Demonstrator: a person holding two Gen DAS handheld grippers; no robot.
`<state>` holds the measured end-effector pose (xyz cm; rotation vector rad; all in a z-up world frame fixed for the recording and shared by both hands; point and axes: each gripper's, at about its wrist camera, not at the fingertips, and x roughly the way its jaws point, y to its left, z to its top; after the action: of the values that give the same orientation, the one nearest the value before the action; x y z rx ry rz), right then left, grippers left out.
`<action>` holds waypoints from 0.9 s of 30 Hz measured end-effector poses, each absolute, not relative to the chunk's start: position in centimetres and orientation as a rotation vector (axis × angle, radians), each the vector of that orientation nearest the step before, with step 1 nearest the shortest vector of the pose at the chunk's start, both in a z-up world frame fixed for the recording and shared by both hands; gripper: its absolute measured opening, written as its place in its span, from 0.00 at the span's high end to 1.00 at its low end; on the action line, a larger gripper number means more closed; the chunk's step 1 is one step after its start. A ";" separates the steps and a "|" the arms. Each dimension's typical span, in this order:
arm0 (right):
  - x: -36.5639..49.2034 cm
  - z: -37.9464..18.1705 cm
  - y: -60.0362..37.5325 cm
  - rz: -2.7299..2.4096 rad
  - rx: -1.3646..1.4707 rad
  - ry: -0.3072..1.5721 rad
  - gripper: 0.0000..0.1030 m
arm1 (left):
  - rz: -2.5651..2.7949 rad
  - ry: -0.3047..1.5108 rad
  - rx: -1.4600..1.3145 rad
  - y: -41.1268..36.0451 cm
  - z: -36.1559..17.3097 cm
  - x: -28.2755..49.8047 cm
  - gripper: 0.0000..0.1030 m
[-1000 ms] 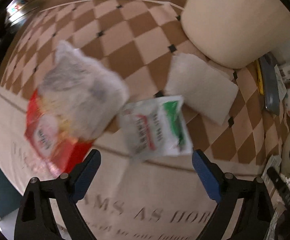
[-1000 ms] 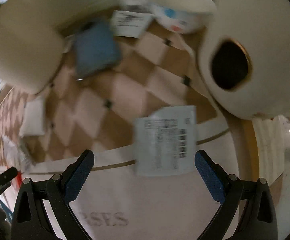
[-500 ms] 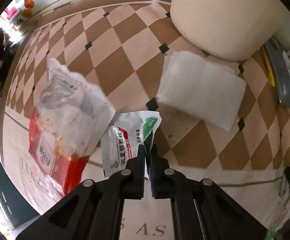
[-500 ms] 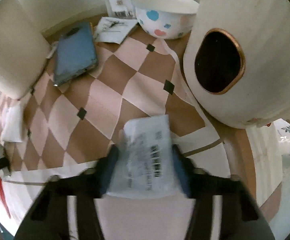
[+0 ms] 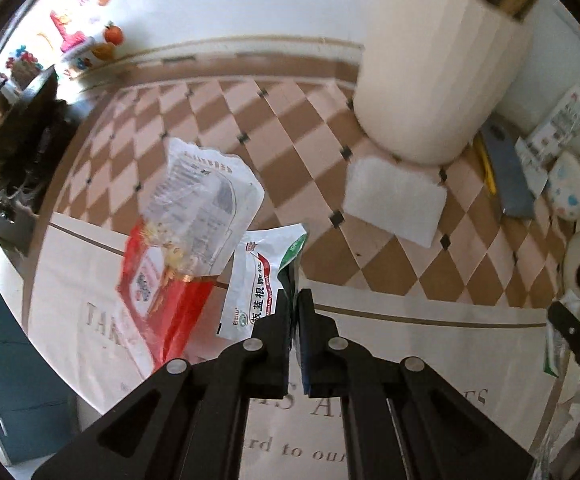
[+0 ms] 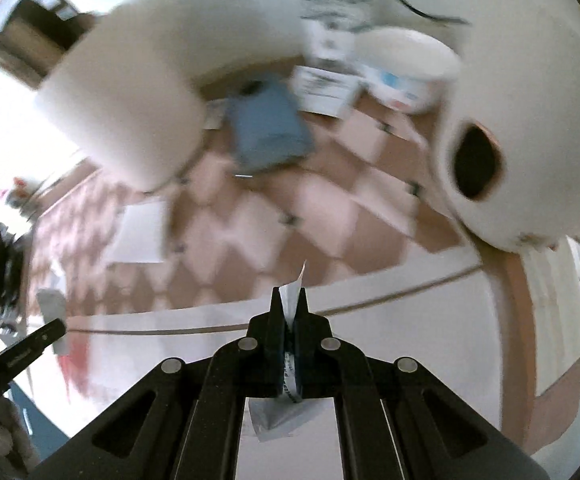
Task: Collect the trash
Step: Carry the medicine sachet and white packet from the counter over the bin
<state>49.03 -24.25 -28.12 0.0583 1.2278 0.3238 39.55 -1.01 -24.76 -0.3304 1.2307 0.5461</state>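
The left tool (image 5: 293, 300) is closed on the right edge of a white-and-green sachet (image 5: 256, 280), which hangs over the near part of the bench (image 5: 410, 344), close to its printed border. Just left of the sachet a torn red-and-white wrapper (image 5: 186, 240) lies crumpled, touching it. A folded white napkin (image 5: 394, 204) rests farther in, near a cream tub (image 5: 434, 80) at the back. The right tool (image 6: 289, 300) is pinched shut on a thin paper slip (image 6: 290, 304), its tip poking out above the near edge of the bench
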 end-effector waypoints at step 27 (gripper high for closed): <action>39.5 -23.1 -11.2 0.570 -0.069 1.232 0.97 | 0.344 1.246 -0.615 1.8 -25.5 28.8 0.99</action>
<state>39.47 -11.24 -23.09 -0.0694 1.2325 0.5704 28.79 1.85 -25.51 -0.6150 1.2463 0.3440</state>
